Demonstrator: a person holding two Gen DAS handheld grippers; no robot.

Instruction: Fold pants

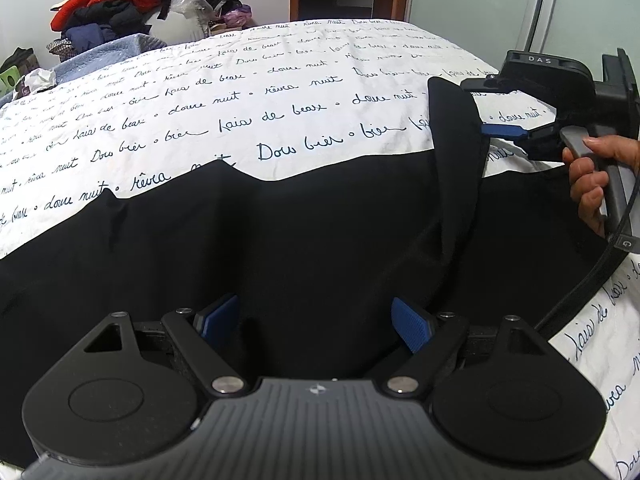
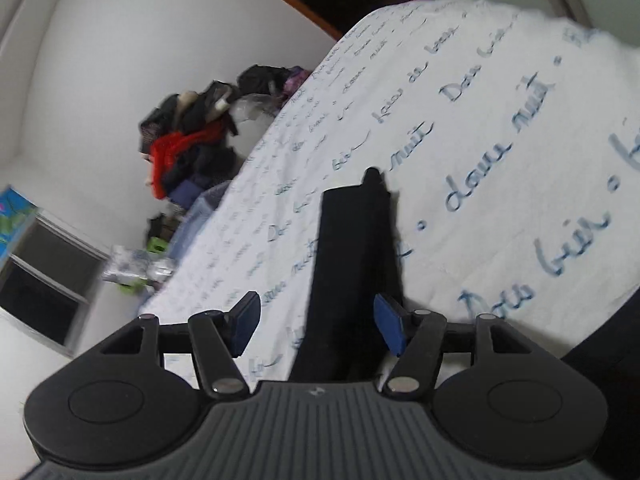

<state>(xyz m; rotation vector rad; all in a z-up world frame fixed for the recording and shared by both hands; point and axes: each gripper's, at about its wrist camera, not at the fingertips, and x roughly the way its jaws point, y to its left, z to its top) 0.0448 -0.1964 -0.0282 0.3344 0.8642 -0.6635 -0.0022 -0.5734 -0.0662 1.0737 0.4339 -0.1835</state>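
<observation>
On the bed (image 1: 280, 92), black pants (image 1: 280, 240) lie spread at the near edge; left gripper (image 1: 316, 322) hovers wide and empty over them, right gripper (image 2: 316, 320), fingers parted around a raised flap, likely mid-fold; next, lay flap flat.

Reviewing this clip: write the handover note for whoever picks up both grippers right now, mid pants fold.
Left gripper: open, low over the black pants, gripping nothing.
Right gripper: open, fingers apart with a raised strip of the pants between them, not pinched.
Pants lie spread on the lettered bedsheet, one end lifted at the right gripper.
Done: pants laid out, one end raised.
Left: regrip that end and make the folds.
</observation>
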